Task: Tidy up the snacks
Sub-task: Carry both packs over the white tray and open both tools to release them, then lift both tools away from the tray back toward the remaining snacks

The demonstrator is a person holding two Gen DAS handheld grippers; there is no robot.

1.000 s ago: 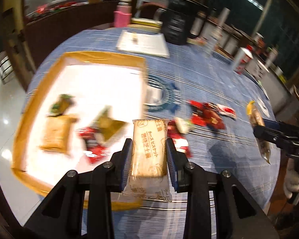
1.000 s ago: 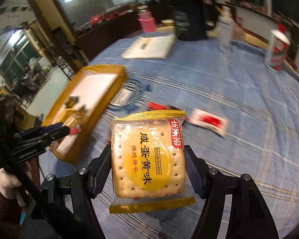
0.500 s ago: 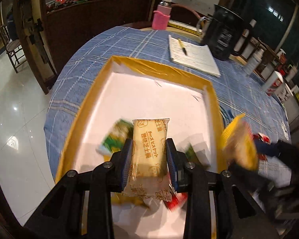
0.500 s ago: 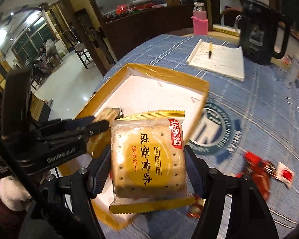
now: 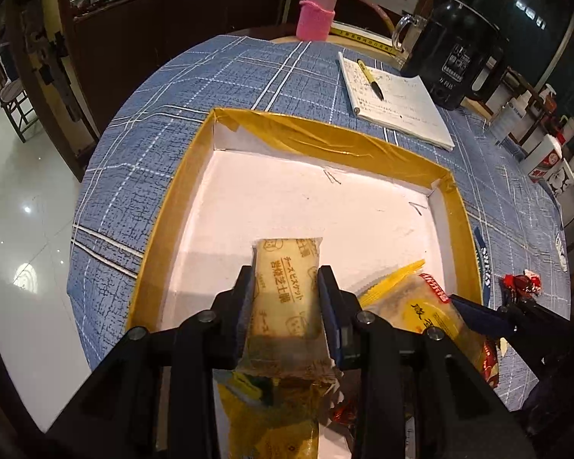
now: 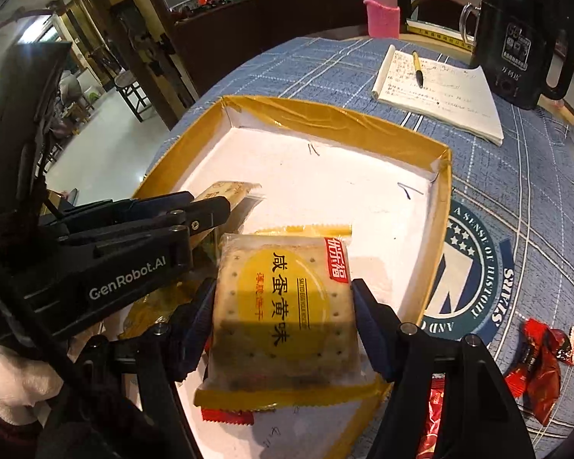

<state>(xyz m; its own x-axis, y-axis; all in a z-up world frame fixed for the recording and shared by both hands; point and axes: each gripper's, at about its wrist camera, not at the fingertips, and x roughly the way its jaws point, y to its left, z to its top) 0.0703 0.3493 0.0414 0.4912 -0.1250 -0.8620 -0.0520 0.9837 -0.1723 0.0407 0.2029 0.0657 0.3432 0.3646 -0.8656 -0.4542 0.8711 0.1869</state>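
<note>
My left gripper (image 5: 287, 279) is shut on a pale cheese biscuit packet (image 5: 287, 290) and holds it over the near part of the white tray with yellow rim (image 5: 325, 141). My right gripper (image 6: 283, 298) is shut on a square yellow salted-egg cracker packet (image 6: 287, 306), also over the tray's (image 6: 325, 118) near right part. The cracker packet also shows in the left wrist view (image 5: 417, 306), and the left gripper with its biscuit packet shows in the right wrist view (image 6: 229, 191). Several snack packets lie in the tray under the grippers, mostly hidden.
Red snack wrappers (image 6: 535, 355) lie on the blue checked tablecloth right of the tray. A notepad with a pen (image 5: 394, 95), a black kettle (image 5: 459, 53) and a pink-sleeved bottle (image 5: 317, 15) stand at the back. Bottles and a can (image 5: 543, 157) are at far right.
Both grippers have moved left from over the tablecloth to over the tray, each still holding its packet. They now sit side by side, lower and closer to the tray.
</note>
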